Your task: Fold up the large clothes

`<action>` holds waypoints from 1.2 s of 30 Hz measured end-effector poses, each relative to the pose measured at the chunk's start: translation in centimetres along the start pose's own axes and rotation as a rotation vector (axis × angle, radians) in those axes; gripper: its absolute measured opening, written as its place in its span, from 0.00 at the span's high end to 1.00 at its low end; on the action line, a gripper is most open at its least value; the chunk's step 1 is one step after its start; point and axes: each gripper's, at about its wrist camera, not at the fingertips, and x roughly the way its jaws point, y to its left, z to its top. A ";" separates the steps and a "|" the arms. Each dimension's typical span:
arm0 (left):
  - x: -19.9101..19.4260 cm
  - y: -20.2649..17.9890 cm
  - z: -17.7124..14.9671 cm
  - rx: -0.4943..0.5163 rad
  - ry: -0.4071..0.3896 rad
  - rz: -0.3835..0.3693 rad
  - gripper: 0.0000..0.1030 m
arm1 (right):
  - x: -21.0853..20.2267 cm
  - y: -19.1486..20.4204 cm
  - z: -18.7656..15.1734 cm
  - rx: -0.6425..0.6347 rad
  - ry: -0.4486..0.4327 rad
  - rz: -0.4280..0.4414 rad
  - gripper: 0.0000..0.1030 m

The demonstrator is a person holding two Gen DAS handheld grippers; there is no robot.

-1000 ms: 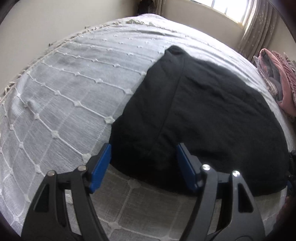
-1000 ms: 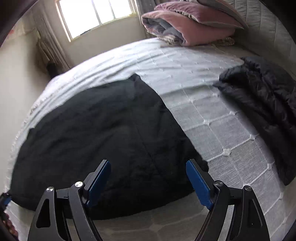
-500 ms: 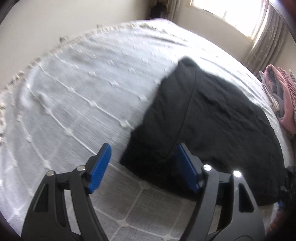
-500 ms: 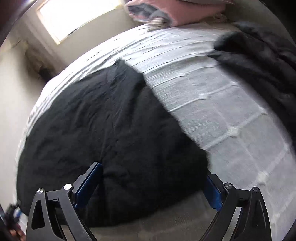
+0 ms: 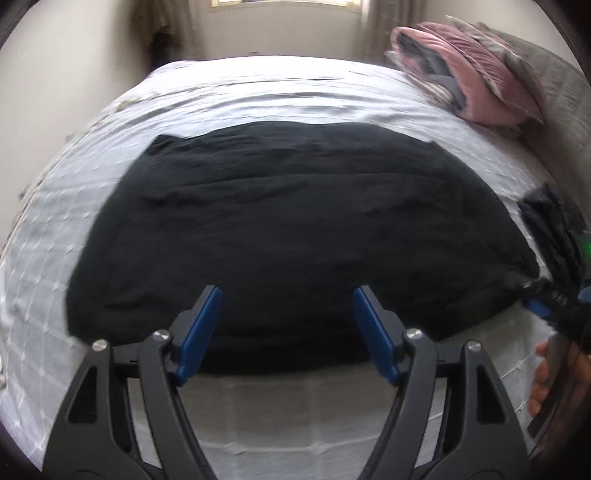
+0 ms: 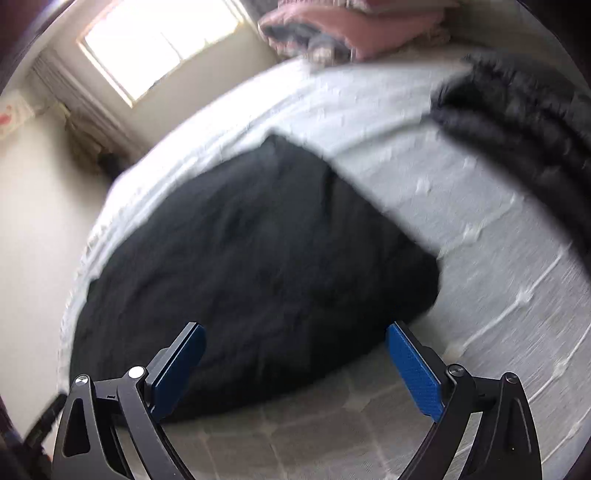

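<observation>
Black garment (image 5: 295, 229) flat on bed (image 5: 258, 96), long axis left–right, straight ahead of left tongs (image 5: 287, 334). Right tongs (image 6: 295, 369) nearer its right corner. Both tongs apart, empty.

Cream walls (image 5: 74, 66); bright window (image 6: 159, 48), curtains (image 5: 391, 22); bed (image 5: 277, 92) under white tufted cover.

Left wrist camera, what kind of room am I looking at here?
Most likely a bedroom. A bed with a pale quilted bedspread fills the view, pink and grey bedding is piled at its far right corner, and a curtained window lights the back wall. A black garment lies spread on the bed.
</observation>
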 end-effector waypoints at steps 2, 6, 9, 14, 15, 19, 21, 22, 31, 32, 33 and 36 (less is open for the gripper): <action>1.7 -1.7 0.9 0.021 0.032 0.006 0.28 | 1.3 0.2 -0.4 -0.004 0.070 -0.002 0.04; 6.0 -3.5 1.0 0.054 0.115 0.092 0.27 | 0.1 1.2 0.0 -0.046 0.028 0.006 0.04; 8.3 -2.9 0.2 0.021 0.155 0.117 0.08 | -0.1 1.4 -0.1 -0.065 0.028 0.008 0.04; 8.3 -2.1 0.7 -0.028 0.182 0.091 0.06 | 1.6 0.2 0.1 -0.014 0.105 0.026 0.04; 7.9 -2.2 1.0 -0.025 0.183 0.090 0.08 | 1.7 0.1 0.1 -0.007 0.114 0.033 0.04; 7.5 -1.6 3.0 -0.040 0.175 0.075 0.11 | 0.6 0.1 0.0 0.016 0.101 0.065 0.04; 7.9 -1.0 4.8 -0.064 0.182 0.076 0.11 | 0.3 0.1 -0.1 0.016 0.091 0.063 0.04; 8.2 -0.9 5.5 -0.072 0.186 0.073 0.11 | 0.3 0.0 0.0 0.019 0.090 0.064 0.04; 13.5 -1.3 7.1 -0.033 0.251 0.089 0.06 | 0.5 0.2 0.4 0.036 0.103 0.076 0.04; 13.6 -1.0 7.0 -0.043 0.251 0.083 0.05 | 0.7 0.3 0.5 0.035 0.104 0.073 0.04; 13.6 -0.7 7.1 -0.059 0.258 0.070 0.05 | 0.9 0.4 0.5 0.032 0.107 0.070 0.04; 12.9 -0.8 8.3 -0.051 0.230 0.097 0.09 | 1.0 0.7 0.4 0.025 0.112 0.063 0.04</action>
